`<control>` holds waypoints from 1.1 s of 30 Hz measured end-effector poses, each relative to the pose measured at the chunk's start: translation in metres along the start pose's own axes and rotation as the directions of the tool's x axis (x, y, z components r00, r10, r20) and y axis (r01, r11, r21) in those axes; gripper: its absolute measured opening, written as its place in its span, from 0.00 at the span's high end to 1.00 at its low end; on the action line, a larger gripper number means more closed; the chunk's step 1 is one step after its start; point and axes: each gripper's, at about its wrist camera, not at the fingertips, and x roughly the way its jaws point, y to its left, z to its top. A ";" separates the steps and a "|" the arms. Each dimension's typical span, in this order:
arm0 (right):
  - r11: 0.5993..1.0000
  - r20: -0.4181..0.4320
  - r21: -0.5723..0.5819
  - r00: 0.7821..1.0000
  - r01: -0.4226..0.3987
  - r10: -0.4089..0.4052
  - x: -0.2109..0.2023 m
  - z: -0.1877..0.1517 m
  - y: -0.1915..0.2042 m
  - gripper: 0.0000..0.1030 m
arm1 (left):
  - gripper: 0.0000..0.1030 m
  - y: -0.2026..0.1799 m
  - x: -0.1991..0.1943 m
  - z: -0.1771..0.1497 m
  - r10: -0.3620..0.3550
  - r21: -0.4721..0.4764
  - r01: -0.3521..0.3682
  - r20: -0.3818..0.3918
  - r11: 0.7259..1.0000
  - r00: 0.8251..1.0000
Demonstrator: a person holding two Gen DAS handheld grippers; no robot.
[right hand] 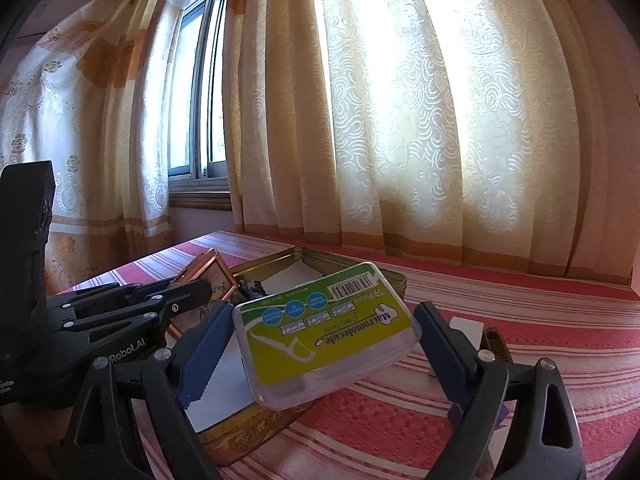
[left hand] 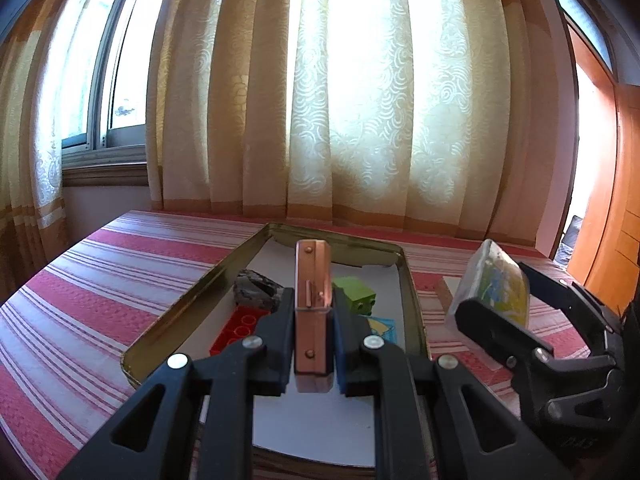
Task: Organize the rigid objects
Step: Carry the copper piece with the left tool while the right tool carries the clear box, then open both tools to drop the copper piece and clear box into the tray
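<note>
Crowding the gold tin tray (left hand: 412, 280) on the striped bench (left hand: 100, 280) are a red brick (left hand: 236, 330), a green brick (left hand: 356, 298), a dark rough lump (left hand: 256, 290) and a blue-yellow card (left hand: 382, 326), all lying on its white liner. Above them the left tool (left hand: 314, 344) is clamped narrowly on a copper-coloured frame (left hand: 312, 280), held edge-on over the tray's middle. To its right, the right tool (right hand: 324, 344) stands wide, its blue pads pressing both ends of a clear floss-pick box (right hand: 326, 334) with a green label, tilted above the tray's near right rim. A small brown object (right hand: 496, 344) lies on the bench beyond, beside a white card (right hand: 466, 330).
</note>
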 end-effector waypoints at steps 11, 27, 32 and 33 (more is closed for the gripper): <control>1.000 -0.008 -0.006 1.000 -0.015 0.015 0.007 0.000 0.009 0.10 | 0.86 0.005 0.001 0.001 0.015 0.004 -0.015 -0.001 1.000 1.000; 0.999 -0.036 -0.010 0.999 -0.039 0.038 0.026 0.003 0.018 0.10 | 0.86 0.022 0.016 0.007 0.062 0.014 -0.062 -0.027 0.998 0.998; 0.999 -0.056 0.004 0.997 -0.045 0.045 0.035 0.004 0.019 0.10 | 0.86 0.031 0.025 0.009 0.062 -0.003 -0.062 -0.058 0.998 0.996; 0.999 -0.058 0.005 0.997 -0.047 0.047 0.036 0.004 0.020 0.10 | 0.86 0.032 0.026 0.009 0.064 -0.003 -0.064 -0.063 0.998 0.996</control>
